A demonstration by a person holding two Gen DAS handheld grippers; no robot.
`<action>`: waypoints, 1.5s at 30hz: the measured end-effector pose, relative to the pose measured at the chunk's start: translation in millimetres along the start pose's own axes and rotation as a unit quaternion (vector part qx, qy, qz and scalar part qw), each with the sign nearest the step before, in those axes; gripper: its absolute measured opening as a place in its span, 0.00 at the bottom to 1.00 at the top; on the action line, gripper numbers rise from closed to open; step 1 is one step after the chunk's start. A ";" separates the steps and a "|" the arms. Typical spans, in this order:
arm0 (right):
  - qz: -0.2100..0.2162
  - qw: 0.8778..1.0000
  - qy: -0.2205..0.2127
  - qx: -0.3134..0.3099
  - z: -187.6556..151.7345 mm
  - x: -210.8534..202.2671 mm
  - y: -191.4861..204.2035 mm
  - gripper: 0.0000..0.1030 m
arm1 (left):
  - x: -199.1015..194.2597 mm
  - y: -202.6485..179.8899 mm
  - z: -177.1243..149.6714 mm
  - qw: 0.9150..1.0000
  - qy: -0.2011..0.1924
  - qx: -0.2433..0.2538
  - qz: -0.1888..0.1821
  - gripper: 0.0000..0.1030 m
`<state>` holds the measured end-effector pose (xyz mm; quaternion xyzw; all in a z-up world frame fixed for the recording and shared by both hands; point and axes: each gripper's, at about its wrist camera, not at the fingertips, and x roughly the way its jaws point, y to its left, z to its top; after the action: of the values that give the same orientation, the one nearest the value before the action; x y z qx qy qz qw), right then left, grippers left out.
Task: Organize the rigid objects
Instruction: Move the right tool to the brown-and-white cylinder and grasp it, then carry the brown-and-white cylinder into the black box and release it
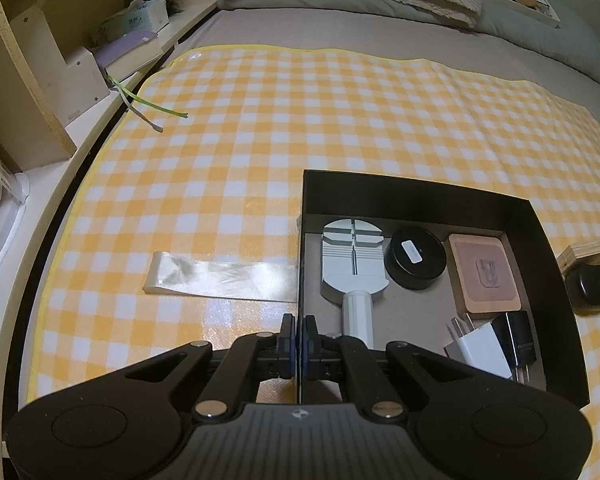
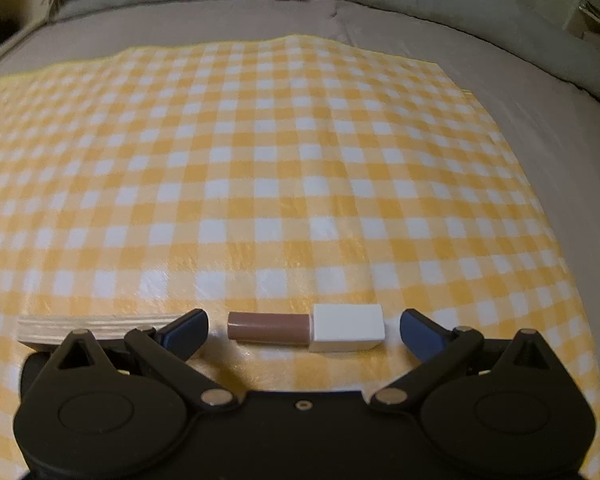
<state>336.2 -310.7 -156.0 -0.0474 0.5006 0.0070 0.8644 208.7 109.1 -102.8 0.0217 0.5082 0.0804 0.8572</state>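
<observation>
Clamping the left wall of the black box [image 1: 420, 196], the left gripper [image 1: 299, 338] has its jaws drawn narrow on that thin edge at 6 o'clock of the left wrist view. Inside the box lie a grey watch tool [image 1: 352, 264], a round black tin [image 1: 415, 258] at its 3 o'clock, a pink square pad [image 1: 485, 274] further toward 3 o'clock, and a white charger [image 1: 480, 350] beside a black plug [image 1: 520, 344] at 5 o'clock. A clear plastic strip [image 1: 220, 276] rests on the yellow checked cloth [image 1: 260, 120] at the box's 9 o'clock.

In the right wrist view, the right gripper [image 2: 304, 326] stands wide, empty, its fingers flanking a brown tube with a white cap [image 2: 306, 326] lying crosswise on the cloth. A plywood block [image 2: 92, 326] sits at 9 o'clock.
</observation>
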 end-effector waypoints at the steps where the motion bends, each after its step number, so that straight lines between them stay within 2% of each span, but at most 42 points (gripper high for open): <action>1: -0.003 1.000 0.003 -0.006 1.3 2.6 0.9 1.00 | 0.0 -0.4 0.1 1.000 0.000 -0.001 0.000 0.03; 4: -0.013 1.000 0.008 -0.021 4.5 8.9 0.2 0.94 | 0.3 -0.1 0.1 1.000 0.001 -0.001 0.000 0.03; 5: -0.007 1.000 0.011 -0.026 5.4 9.3 0.2 0.85 | 0.3 -0.2 0.1 1.000 0.001 -0.001 0.000 0.03; 12: -0.009 0.999 0.015 -0.047 6.9 6.2 1.0 0.85 | 2.0 -0.4 0.6 1.000 0.002 -0.001 0.000 0.03; 18: 0.012 0.998 -0.064 -0.009 14.1 -39.8 1.2 0.85 | 3.3 -1.1 1.3 1.000 0.003 0.001 0.001 0.03; 22: 0.089 0.989 -0.114 -0.008 18.5 -81.9 23.7 0.85 | 3.5 -1.6 1.5 1.000 0.003 0.002 0.003 0.03; 27: 0.219 0.963 -0.134 -0.079 12.7 -126.2 90.8 0.85 | 4.1 -2.2 2.5 1.000 0.003 0.003 0.002 0.03; 31: 0.290 0.935 -0.118 -0.168 0.7 -146.3 159.5 0.85 | 4.1 -2.9 2.6 1.000 0.004 0.004 0.003 0.03; 35: 0.309 0.906 -0.119 -0.264 -16.3 -149.9 218.9 0.85 | 4.1 -2.8 3.2 1.000 0.004 0.002 0.000 0.03; 38: 0.313 0.889 -0.110 -0.316 -27.8 -137.3 246.6 0.85 | 4.6 -1.3 3.9 1.000 0.003 0.000 -0.005 0.04; 45: 0.324 0.863 -0.110 -0.371 -42.8 -126.6 283.6 0.85 | 4.0 1.9 3.5 1.000 0.004 -0.001 -0.013 0.04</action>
<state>219.2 -27.8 -88.7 -0.1989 0.3503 0.4767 0.7813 213.4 111.8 -104.3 0.0141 0.5122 0.0699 0.8559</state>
